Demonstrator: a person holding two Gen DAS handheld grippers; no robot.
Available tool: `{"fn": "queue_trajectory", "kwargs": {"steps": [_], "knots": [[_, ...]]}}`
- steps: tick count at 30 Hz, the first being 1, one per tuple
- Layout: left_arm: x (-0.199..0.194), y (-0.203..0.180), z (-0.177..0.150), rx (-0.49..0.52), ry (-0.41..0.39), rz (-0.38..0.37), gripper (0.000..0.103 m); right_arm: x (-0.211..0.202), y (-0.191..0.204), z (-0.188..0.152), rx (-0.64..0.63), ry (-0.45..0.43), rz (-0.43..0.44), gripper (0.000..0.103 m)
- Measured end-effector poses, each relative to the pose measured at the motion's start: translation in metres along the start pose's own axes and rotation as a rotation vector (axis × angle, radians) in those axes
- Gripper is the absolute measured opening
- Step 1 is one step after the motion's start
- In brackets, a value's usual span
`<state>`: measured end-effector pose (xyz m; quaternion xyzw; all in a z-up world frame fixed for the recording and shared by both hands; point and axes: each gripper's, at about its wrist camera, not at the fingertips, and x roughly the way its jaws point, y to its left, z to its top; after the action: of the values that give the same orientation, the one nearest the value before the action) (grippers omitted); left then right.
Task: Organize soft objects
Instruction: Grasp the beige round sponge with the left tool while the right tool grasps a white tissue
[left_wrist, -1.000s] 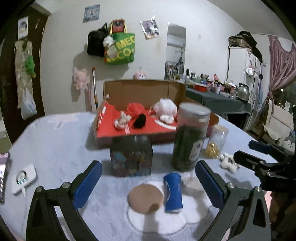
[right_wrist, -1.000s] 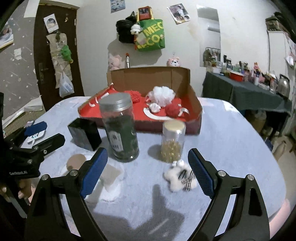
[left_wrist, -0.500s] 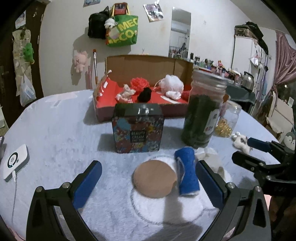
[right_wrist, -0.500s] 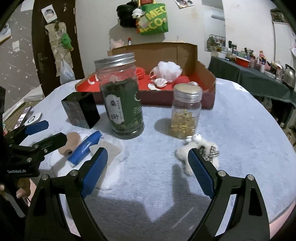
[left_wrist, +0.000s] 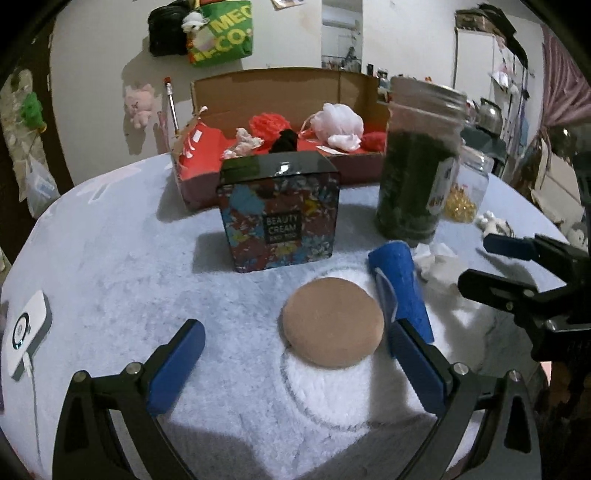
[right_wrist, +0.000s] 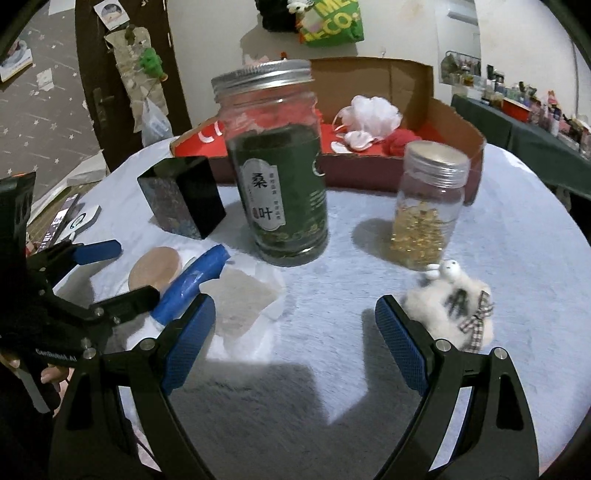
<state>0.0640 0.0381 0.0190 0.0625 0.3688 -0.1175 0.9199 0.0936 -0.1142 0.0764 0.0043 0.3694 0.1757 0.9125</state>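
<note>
A round table (left_wrist: 110, 258) under a pale fleecy cover carries everything. At its far side lies the largest container, an open cardboard box (left_wrist: 273, 92) with a red floor; in it sit a white mesh puff (left_wrist: 341, 122), a red mesh puff (left_wrist: 267, 125), a small black soft item (left_wrist: 284, 140), a pale crumpled scrap (left_wrist: 243, 142) and a red woolly ball (right_wrist: 400, 140). Nearer stands a tall clear jar (right_wrist: 275, 166) with a silver screw lid, filled most of the way with dark green leaves. Left of it is a closed square tin (left_wrist: 280, 214) printed "BEAUTY CREAM". Right of the tall jar stands a small clear jar (right_wrist: 430, 206), silver-lidded, roughly half full of golden capsules.

On a white fluffy mat (left_wrist: 332, 387) in front lie a round tan powder puff (left_wrist: 332, 321) and, just beside it, a blue cloth roll (left_wrist: 400, 284); a white tissue (right_wrist: 243, 299) lies next to them. A small white plush toy (right_wrist: 458, 306) lies in front of the small jar.

The left gripper (left_wrist: 295, 365) hangs wide open, empty, with the powder puff between its fingers' line. The right gripper (right_wrist: 295, 343) is likewise spread wide and empty, the plush toy just outside its right finger.
</note>
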Motion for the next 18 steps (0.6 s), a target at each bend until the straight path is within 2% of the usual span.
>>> {"fn": "queue_trajectory", "kwargs": {"steps": [2, 10, 11, 13, 14, 15, 17, 18], "knots": [[0.001, 0.001, 0.002, 0.007, 0.004, -0.002, 0.101, 0.003, 0.003, 0.001, -0.015, 0.004, -0.001, 0.089], [0.008, 0.004, 0.01, 0.012, 0.026, -0.053, 0.084, 0.013, 0.017, 0.005, -0.088, 0.001, 0.013, 0.089], [0.008, 0.003, 0.011, 0.014, 0.026, -0.062, 0.081, 0.013, 0.019, 0.005, -0.099, 0.0, 0.014, 0.086], [0.008, 0.001, 0.012, 0.025, 0.027, -0.086, 0.068, 0.016, 0.023, 0.005, -0.12, 0.006, 0.035, 0.074], [0.007, 0.0, 0.013, 0.031, 0.027, -0.096, 0.063, 0.017, 0.024, 0.005, -0.126, 0.014, 0.046, 0.061], [0.007, -0.001, 0.013, 0.038, 0.026, -0.11, 0.053, 0.018, 0.025, 0.004, -0.128, 0.019, 0.053, 0.047], [0.006, -0.002, 0.013, 0.041, 0.025, -0.112, 0.051, 0.017, 0.025, 0.002, -0.139, 0.01, 0.073, 0.037], [0.005, -0.003, 0.013, 0.042, 0.029, -0.116, 0.045, 0.015, 0.024, 0.001, -0.139, 0.006, 0.083, 0.028]]}}
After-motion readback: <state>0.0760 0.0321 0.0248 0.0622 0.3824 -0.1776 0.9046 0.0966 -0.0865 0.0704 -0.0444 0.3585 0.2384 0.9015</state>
